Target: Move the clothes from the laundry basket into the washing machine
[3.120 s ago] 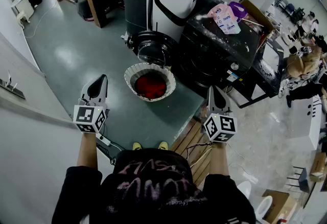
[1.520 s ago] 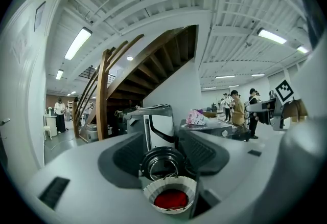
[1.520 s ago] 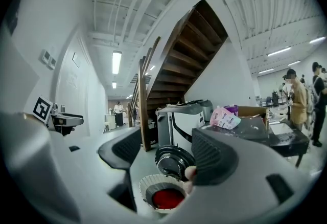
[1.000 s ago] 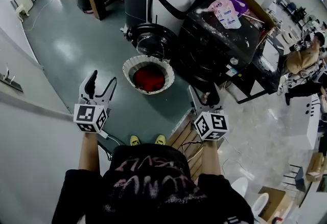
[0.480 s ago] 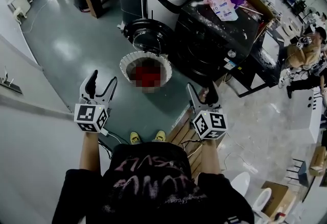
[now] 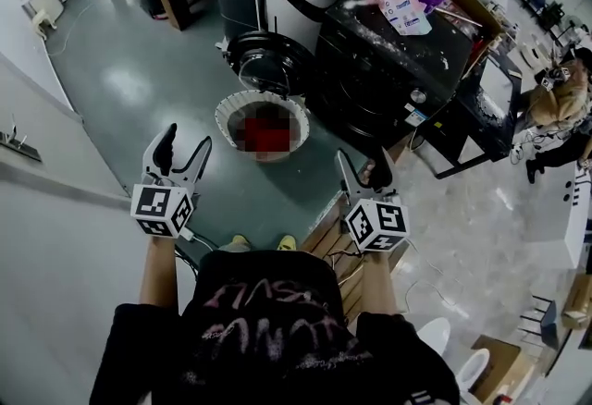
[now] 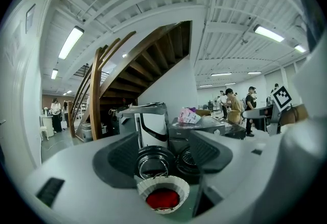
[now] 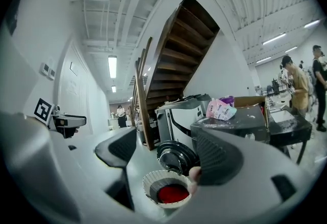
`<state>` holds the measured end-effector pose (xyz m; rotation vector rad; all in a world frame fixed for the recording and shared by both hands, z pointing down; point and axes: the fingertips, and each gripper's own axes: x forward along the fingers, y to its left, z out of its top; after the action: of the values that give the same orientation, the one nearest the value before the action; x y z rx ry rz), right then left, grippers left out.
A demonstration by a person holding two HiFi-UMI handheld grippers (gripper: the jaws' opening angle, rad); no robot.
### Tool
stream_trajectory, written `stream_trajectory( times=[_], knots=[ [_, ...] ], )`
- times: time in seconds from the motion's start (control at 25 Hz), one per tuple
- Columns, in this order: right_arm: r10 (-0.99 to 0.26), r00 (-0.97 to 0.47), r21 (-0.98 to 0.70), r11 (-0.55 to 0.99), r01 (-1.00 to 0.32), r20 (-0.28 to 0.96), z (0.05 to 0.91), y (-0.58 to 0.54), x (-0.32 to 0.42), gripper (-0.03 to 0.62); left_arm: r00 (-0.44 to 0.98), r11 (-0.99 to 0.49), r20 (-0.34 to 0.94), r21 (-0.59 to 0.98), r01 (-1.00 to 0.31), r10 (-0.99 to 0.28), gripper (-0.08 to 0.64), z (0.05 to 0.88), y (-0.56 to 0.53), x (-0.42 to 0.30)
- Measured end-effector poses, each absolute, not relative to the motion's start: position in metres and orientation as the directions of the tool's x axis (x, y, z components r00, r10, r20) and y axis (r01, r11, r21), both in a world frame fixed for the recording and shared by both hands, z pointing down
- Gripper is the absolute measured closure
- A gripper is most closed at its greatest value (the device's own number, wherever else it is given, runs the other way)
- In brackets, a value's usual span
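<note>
**While red clothes (image 7: 162, 199) lie in the laundry basket (image 6: 222, 121), both jaws stand empty**

The left hand-held gripper (image 6: 185, 146) and the right hand-held gripper (image 6: 363, 170) have their jaws wide apart, gripping nothing — the basket sits ahead of them on the floor (image 6: 139, 89), just beside the washing machine's (image 6: 388, 79) open door (image 6: 270, 61).

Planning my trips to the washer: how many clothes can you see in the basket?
1: a red garment lying at the bottom of the basket on the floor. More may be hidden beneath it or bundled in with it.
</note>
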<state>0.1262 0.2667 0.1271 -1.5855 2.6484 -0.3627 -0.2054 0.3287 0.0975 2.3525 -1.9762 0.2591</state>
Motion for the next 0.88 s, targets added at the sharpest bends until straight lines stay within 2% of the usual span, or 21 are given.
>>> stream_trajectory(
  times=[0.48,0.88],
  knots=[
    [-0.843,-0.528,-0.246,0.492,-0.835,0.107,0.145,0.24,0.128,0.225,0.164,-0.18,0.186,-0.072,-0.981,-0.969,0.245,0.103,0.314,-0.188],
    [-0.844,-0.519,-0.27,0.473,-0.839,0.135,0.167,0.206,0.11,0.229,0.178,-0.192,0.213,-0.047,-0.98,-0.961,0.245,0.128,0.282,-0.203]
  ],
)
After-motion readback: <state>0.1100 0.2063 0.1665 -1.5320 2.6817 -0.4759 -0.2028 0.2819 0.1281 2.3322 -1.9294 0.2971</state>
